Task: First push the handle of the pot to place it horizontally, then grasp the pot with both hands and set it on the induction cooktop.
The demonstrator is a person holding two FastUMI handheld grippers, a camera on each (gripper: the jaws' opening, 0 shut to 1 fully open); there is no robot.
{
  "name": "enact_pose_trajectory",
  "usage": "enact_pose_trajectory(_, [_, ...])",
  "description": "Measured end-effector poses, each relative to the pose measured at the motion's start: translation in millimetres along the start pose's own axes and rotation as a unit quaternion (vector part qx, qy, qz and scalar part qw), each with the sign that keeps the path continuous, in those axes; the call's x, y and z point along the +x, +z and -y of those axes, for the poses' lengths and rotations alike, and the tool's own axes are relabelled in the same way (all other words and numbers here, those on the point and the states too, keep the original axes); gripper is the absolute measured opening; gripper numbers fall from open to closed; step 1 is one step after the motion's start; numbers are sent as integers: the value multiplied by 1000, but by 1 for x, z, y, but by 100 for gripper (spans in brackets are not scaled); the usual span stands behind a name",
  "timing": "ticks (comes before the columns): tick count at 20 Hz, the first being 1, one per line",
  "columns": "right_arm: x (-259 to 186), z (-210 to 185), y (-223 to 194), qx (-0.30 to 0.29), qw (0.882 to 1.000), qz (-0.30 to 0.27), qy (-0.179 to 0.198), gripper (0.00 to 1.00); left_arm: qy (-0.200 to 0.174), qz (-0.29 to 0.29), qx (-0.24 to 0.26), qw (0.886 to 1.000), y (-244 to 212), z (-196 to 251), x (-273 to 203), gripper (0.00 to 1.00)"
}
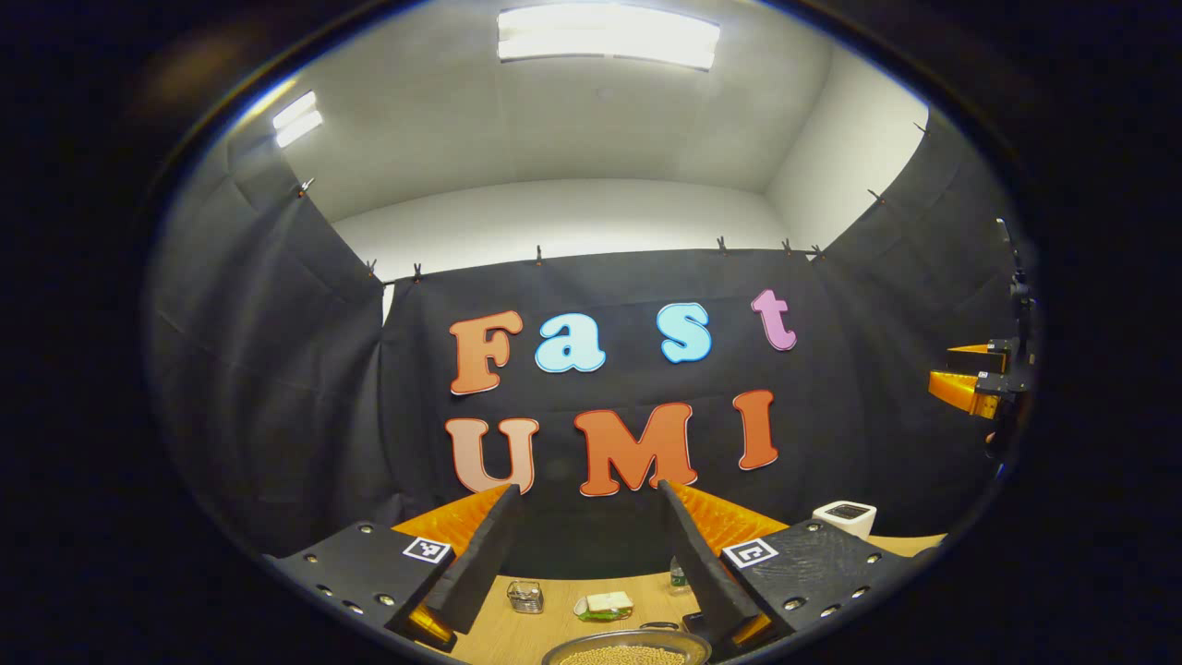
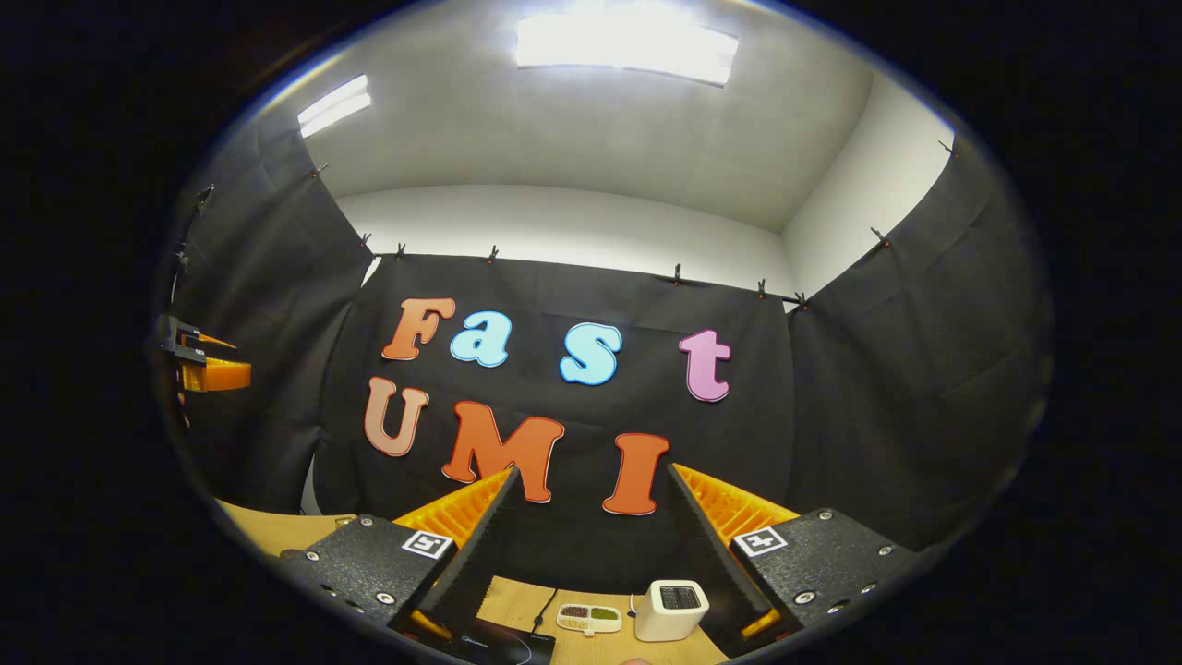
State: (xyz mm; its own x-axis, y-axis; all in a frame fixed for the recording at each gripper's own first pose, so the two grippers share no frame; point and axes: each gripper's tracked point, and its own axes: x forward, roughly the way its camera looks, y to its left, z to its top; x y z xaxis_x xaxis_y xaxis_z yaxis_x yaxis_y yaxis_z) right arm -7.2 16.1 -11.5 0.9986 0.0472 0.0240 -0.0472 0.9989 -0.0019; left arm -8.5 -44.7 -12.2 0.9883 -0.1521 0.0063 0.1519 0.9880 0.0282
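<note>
Left gripper view: pot (image 1: 626, 648) sits just below my left gripper (image 1: 591, 554), jaws wide, empty. Right gripper (image 2: 591, 563) likewise; handle direction unclear.

Each gripper, left gripper (image 1: 587, 489) and right gripper (image 2: 591, 476), is built from black screw-studded plates, marked with square black-and-white tags and backed by ribbed orange bodywork.

You face black cloth walls (image 1: 277, 388) clipped along a rail, white room walls (image 1: 572, 217) above, ceiling light panels (image 1: 608, 35) glowing, a wooden surface (image 1: 554, 623) below.
</note>
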Motion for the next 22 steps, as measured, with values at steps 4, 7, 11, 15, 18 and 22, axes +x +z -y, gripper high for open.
enact_pose_trajectory(4, [-4,-6,-8,8,1000,2,7,95,-19,-11,13,1000,-18,17,-1,94])
enact_pose_trajectory(7, [-6,-9,-21,1,1000,1,8,95,-38,-38,8,999,-42,30,-3,75])
enact_pose_trajectory(11, [-11,-10,-37,6,1000,-4,6,95,-53,-75,16,996,-76,39,-8,30])
enact_pose_trajectory(15, [-11,-9,-63,17,1000,-18,4,95,-68,-136,12,988,-126,47,-14,7])
enact_pose_trajectory(18, [-13,-11,-81,18,999,-30,5,95,-80,-184,4,980,-164,52,-25,2])
enact_pose_trajectory(22, [-17,-17,-105,17,999,-42,7,95,-84,-272,-21,958,-225,54,-43,6])
